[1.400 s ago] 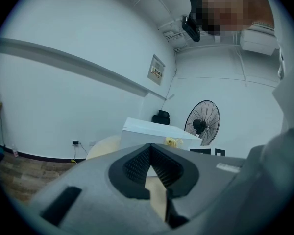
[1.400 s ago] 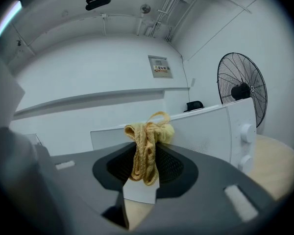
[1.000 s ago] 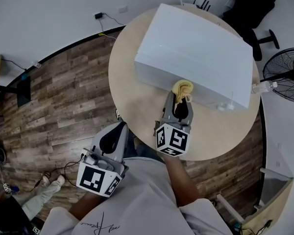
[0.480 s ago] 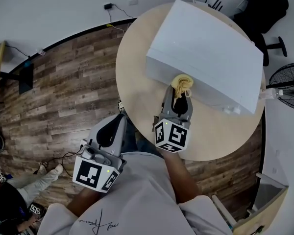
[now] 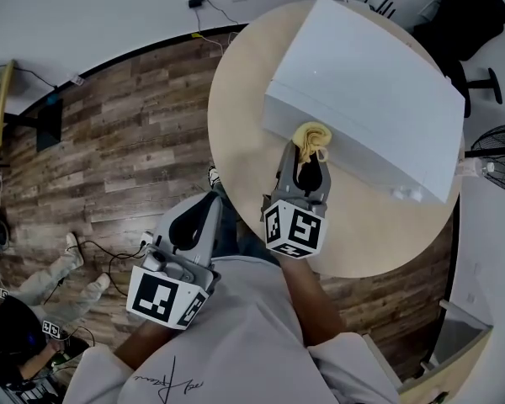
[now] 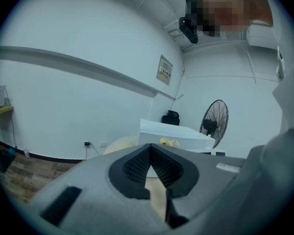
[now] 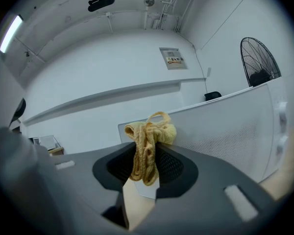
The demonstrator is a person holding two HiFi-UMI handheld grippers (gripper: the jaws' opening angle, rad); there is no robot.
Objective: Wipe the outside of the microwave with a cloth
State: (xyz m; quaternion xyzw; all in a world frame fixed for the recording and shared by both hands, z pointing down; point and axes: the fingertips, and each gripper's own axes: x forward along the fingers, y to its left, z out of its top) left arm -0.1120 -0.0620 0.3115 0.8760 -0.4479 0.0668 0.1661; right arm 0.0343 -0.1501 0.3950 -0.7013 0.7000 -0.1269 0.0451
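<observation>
The white microwave (image 5: 379, 82) stands on a round light wooden table (image 5: 244, 116). My right gripper (image 5: 308, 153) is shut on a bunched yellow cloth (image 5: 310, 138), which presses against the microwave's near side wall by its left corner. In the right gripper view the yellow cloth (image 7: 148, 143) hangs between the jaws, with the microwave's perforated side (image 7: 225, 131) just to the right. My left gripper (image 5: 195, 223) is held low beside my body, off the table's left edge. Its jaws (image 6: 151, 166) are shut with nothing in them, and the microwave (image 6: 174, 136) shows far ahead.
A standing fan (image 5: 497, 150) is at the right of the table and a black office chair (image 5: 463, 7) behind it. Wood plank floor (image 5: 126, 141) lies to the left, with cables. A seated person's legs (image 5: 59, 276) show at lower left.
The cloth and right gripper have slid left along the microwave's side, toward its left corner. My head view has shifted, so the table sits further right. The left gripper has stayed put.
</observation>
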